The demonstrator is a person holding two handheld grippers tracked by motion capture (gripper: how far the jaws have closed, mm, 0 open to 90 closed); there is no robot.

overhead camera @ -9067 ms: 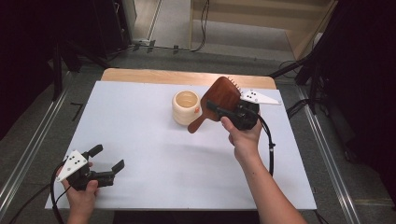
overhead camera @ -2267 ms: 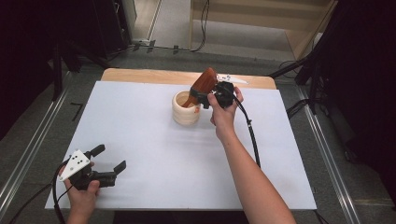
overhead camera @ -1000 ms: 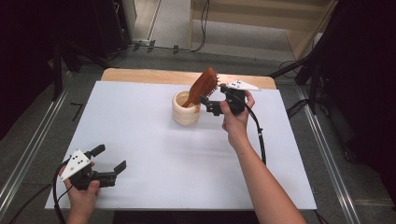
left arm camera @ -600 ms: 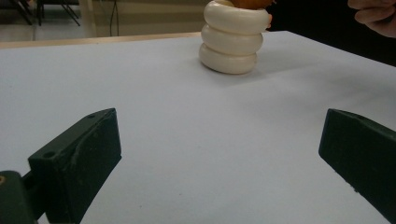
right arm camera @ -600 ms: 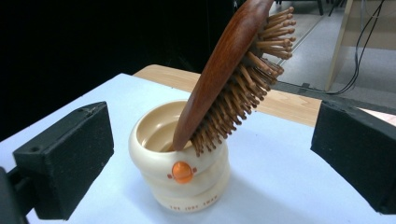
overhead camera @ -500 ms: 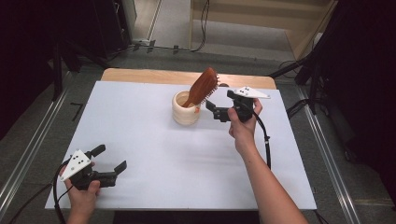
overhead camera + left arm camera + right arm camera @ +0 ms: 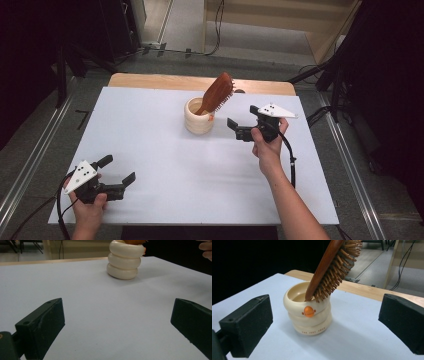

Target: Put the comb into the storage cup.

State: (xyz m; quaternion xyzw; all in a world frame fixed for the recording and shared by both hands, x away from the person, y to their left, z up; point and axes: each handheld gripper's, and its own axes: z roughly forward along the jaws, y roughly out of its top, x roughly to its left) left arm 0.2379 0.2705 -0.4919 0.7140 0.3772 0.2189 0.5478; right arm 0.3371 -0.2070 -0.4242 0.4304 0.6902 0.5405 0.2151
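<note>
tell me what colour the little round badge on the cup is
Orange badge, clearest in the right gripper view.

One hairbrush [image 7: 216,93], one ringed cream cup [image 7: 199,116], and two hand-held grippers: left [image 7: 115,175], right [image 7: 242,121].

A white-topped table [image 7: 165,150] with a wooden far edge carries a cream ringed cup [image 7: 199,116] near its back.

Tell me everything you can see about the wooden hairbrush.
The hairbrush is reddish-brown polished wood with an oval paddle head and pale wooden bristles. It stands handle-down in the cream ringed cup, leaning against the rim, head tilted up and out. Only the cup touches it; the right gripper sits open beside it, apart.
</note>
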